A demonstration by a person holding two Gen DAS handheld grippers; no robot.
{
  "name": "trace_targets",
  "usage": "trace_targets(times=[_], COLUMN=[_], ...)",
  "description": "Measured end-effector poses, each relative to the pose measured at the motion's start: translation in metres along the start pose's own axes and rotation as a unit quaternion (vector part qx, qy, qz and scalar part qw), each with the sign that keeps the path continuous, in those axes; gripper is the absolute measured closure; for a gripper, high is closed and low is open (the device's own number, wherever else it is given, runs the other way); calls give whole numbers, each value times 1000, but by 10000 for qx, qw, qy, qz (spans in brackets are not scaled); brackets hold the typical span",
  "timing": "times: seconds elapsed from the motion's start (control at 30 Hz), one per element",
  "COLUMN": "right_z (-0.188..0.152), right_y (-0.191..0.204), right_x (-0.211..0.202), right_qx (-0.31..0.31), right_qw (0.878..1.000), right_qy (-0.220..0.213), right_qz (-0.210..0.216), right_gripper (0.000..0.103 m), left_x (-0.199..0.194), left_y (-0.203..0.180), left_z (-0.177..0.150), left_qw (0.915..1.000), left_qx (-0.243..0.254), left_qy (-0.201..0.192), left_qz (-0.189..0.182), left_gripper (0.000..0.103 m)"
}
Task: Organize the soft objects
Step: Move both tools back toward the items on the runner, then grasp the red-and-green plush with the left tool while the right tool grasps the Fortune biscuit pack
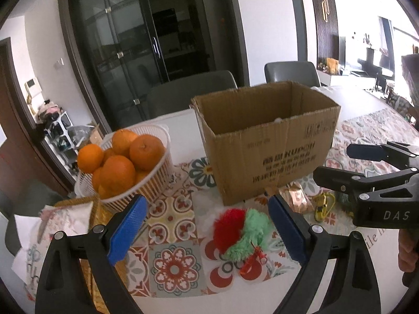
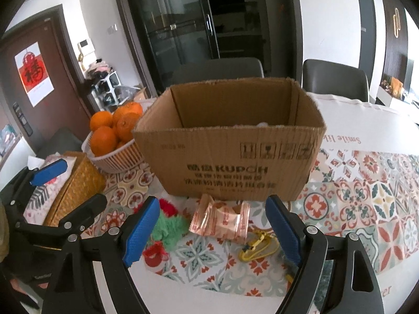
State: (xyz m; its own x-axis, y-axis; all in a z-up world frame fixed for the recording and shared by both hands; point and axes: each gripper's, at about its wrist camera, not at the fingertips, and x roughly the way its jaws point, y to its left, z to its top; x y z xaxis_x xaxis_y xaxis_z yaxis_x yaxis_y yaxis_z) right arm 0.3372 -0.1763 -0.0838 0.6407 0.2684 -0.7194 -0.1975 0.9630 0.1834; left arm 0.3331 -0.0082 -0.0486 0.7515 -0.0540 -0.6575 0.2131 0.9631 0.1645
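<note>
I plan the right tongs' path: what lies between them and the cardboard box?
In the right wrist view, a pink plastic bag lies between the open right tongs and the box; a yellow cord lies nearer the tongs.

The left tool (image 1: 207,231) has black plastic arms, silver screws and textured blue pads. The right tool (image 2: 212,231) matches it. White "DAS" lettering marks its body.

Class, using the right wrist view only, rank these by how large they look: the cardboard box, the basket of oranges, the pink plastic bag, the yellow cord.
1. Cardboard box, clearly largest.
2. Basket of oranges, though it stands farther back and is partly hidden by the box.
3. Pink plastic bag.
4. Yellow cord, a little smaller than the bag; both lie at similar nearness.
</note>
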Motion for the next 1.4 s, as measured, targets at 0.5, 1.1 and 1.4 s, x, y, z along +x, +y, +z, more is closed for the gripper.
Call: trace_targets(times=[0.5, 1.1, 1.4], right_z=[-23, -34, -32], right_y=[-8, -26, -33], right_x=[40, 87, 109], right_qx=[-99, 243, 466], right_qw=[9992, 9977, 9956], right_qy=[383, 627, 799], right_qz=[-17, 122, 140], right_gripper=[19, 19, 19], left_x=[41, 91, 103], left_y=[-12, -18, -20], left_z=[-30, -46, -47], left_qw=[9979, 9924, 9909], left_qx=[152, 31, -68], left_qy=[558, 964, 987], left_qz=[-281, -766, -912], left_gripper=[8, 8, 8])
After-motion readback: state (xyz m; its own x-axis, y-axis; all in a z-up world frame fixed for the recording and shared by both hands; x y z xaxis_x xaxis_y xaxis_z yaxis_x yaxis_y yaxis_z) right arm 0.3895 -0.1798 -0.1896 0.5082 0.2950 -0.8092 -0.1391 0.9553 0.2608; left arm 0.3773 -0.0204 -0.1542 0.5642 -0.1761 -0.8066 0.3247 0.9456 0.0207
